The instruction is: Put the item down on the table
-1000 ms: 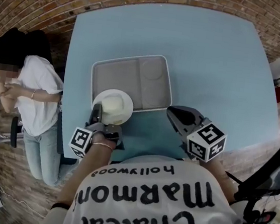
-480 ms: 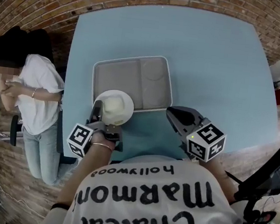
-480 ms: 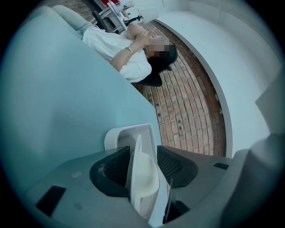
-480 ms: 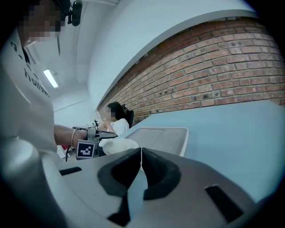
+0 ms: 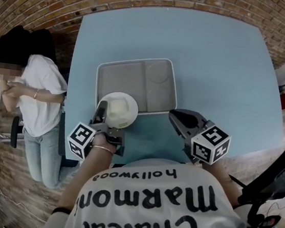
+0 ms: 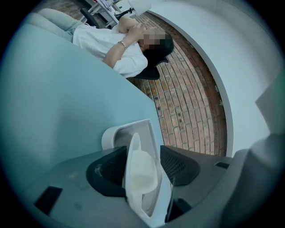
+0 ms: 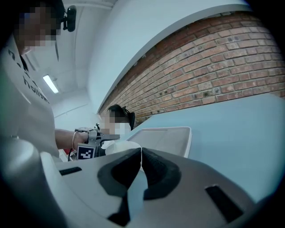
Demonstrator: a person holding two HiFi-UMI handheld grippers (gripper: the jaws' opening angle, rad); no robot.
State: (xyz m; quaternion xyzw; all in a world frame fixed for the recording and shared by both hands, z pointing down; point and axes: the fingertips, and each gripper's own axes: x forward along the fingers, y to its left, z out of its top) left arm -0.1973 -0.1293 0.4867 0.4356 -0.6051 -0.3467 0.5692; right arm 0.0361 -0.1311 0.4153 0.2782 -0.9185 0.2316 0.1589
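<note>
A white bowl (image 5: 118, 110) hangs over the near left corner of the grey tray (image 5: 156, 81). My left gripper (image 5: 102, 116) is shut on the white bowl's near rim. In the left gripper view the bowl (image 6: 141, 173) stands edge-on between the dark pads, with the tray's corner (image 6: 116, 135) just past it. My right gripper (image 5: 179, 118) is shut and empty, near the table's front edge to the right of the bowl. The right gripper view shows its pads (image 7: 129, 167) pressed together, and beyond them the bowl (image 7: 120, 146) and the tray (image 7: 167, 138).
The light blue table (image 5: 215, 68) stretches behind and right of the tray. A person in a white top (image 5: 34, 95) stands at the table's left edge. A brick floor (image 5: 38, 0) surrounds the table. Dark gear (image 5: 273, 178) lies at the right.
The left gripper with the bowl has shifted slightly forward and right over the tray's corner. The right gripper has stayed in place.
</note>
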